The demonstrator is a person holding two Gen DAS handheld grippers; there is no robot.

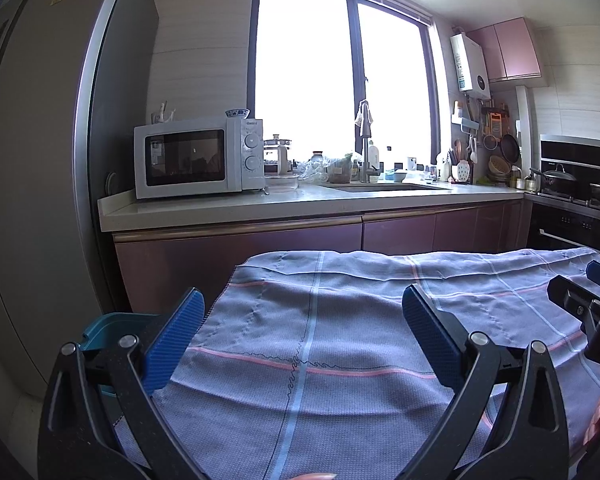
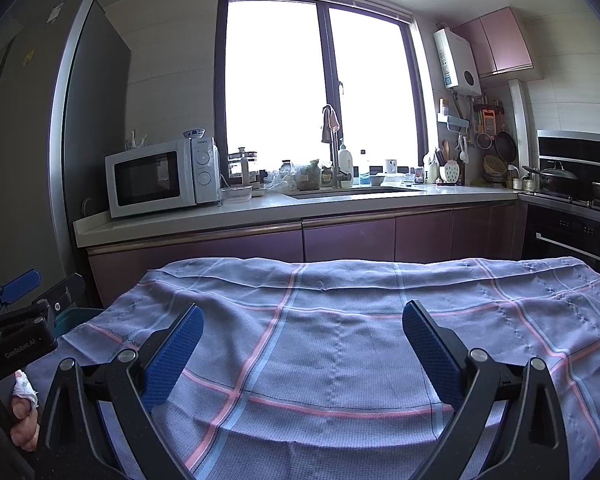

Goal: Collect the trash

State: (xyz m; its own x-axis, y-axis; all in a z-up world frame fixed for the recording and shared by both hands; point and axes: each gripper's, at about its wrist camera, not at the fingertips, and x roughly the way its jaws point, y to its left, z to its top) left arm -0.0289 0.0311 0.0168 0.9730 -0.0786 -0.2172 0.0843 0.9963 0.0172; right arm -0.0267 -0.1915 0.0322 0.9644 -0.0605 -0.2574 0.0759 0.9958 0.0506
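Observation:
My left gripper (image 1: 302,320) hangs open over a table covered by a blue checked cloth (image 1: 340,340), nothing between its blue pads. My right gripper (image 2: 302,328) is open too, above the same cloth (image 2: 340,340). No trash shows on the cloth in either view. A teal bin (image 1: 112,330) stands off the table's left edge, partly hidden behind my left finger; its rim (image 2: 74,316) peeks out in the right wrist view. In the left wrist view the right gripper (image 1: 588,304) shows at the right edge. In the right wrist view the left gripper (image 2: 20,312) shows at the left edge, held by a hand (image 2: 22,412).
Beyond the table runs a kitchen counter (image 1: 300,204) with a white microwave (image 1: 198,156), a sink and faucet (image 1: 365,148) and several jars. A tall fridge (image 1: 32,160) stands at the left, a stove with pans (image 1: 572,184) at the right.

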